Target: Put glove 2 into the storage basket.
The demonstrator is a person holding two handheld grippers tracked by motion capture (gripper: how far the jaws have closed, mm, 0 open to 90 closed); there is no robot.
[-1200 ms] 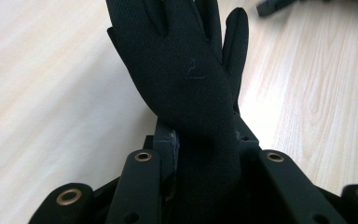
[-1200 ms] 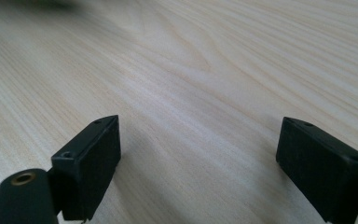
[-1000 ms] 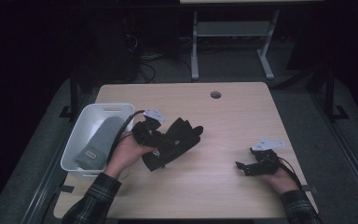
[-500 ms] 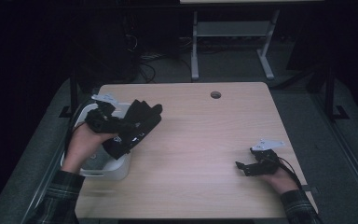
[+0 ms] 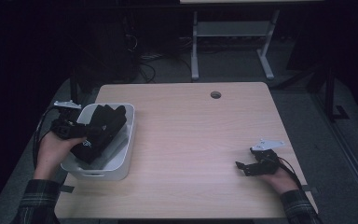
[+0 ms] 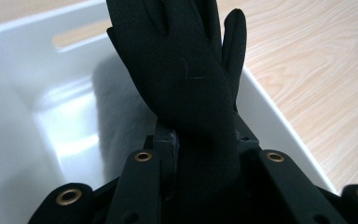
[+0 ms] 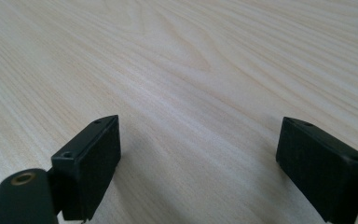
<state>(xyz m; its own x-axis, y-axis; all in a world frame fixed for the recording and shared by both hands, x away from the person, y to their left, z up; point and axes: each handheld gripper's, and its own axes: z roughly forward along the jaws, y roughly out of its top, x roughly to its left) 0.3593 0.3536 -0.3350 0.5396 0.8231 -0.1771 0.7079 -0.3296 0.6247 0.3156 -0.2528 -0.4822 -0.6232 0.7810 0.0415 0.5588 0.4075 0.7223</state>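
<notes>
The left hand-held gripper (image 5: 81,133) clamps the black glove (image 6: 186,79) over the white bin (image 5: 121,158); released carelessly, its fingers could drape over the 3 o'clock rim. The right hand-held gripper (image 7: 200,163) rests apart on the bench (image 5: 205,130).

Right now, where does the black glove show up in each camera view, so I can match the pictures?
High view: the black glove lies at left, over the white bin, held by the left gripper.
Left gripper view: it rises up the middle from between the gripper's fingers, the bin behind it.
Right gripper view: bare table, no glove.
Shared landmark: the bin's white wall.
</notes>
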